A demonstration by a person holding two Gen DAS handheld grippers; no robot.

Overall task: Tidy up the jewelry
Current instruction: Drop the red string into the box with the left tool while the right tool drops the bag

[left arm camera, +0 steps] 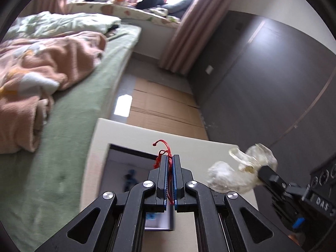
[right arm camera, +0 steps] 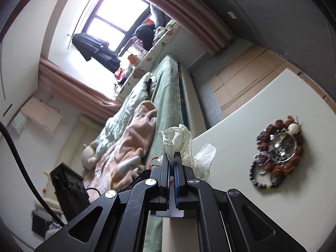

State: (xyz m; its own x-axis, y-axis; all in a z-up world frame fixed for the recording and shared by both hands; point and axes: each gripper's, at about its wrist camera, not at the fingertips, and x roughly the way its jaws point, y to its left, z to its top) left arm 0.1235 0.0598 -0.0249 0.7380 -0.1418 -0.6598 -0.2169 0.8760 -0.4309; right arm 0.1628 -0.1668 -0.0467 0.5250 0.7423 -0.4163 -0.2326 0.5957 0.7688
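My left gripper (left arm camera: 169, 157) is shut on a red string bracelet (left arm camera: 162, 150), whose loop and knots stick out past the fingertips. It is held above an open grey jewelry box (left arm camera: 130, 168) on the cream table (left arm camera: 126, 132). My right gripper (right arm camera: 171, 155) is shut on a crumpled clear plastic bag (right arm camera: 178, 140). The bag (left arm camera: 239, 170) and the right gripper (left arm camera: 266, 174) also show at the right of the left wrist view. A pile of bead bracelets (right arm camera: 277, 153) with a clear glass bangle on top lies on the table (right arm camera: 231, 147) to the right.
A bed with a green sheet (left arm camera: 63, 147) and pink blanket (left arm camera: 42, 73) runs beside the table. Flattened cardboard (left arm camera: 163, 105) covers the floor beyond it. A dark wardrobe (left arm camera: 262, 84) stands to the right. The other gripper's black body (right arm camera: 67, 189) shows at lower left.
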